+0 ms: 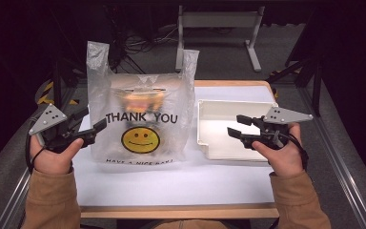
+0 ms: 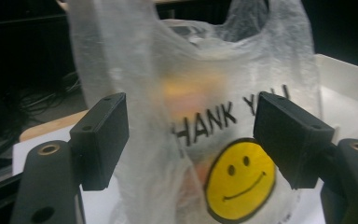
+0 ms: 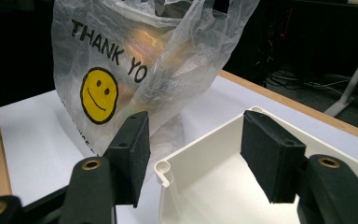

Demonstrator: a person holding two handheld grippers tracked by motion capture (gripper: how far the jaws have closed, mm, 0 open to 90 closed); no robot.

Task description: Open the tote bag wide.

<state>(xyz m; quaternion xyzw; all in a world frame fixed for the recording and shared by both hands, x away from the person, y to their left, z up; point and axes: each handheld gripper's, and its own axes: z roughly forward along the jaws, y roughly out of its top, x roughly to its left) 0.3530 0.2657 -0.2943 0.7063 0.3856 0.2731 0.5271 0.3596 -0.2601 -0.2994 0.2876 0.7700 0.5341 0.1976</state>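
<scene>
A clear plastic bag [image 1: 140, 119] printed THANK YOU with a yellow smiley stands upright on the white table, its two handles up; blurred orange and yellow things show inside it. The same bag [image 2: 214, 121] is close in front of the left gripper, and the bag [image 3: 135, 60] stands beyond the right gripper's jaws. My left gripper [image 1: 94, 123] is open just left of the bag, jaws apart and holding nothing. My right gripper [image 1: 236, 125] is open over the right part of an empty white tray [image 1: 209, 107], whose corner [image 3: 168, 170] sits between the jaws.
The white table top [image 1: 171, 181] has a wooden edge at front and back. A metal stand [image 1: 219, 21] and cables lie on the dark floor behind the table. A rail [image 1: 343, 162] runs along the table's right side.
</scene>
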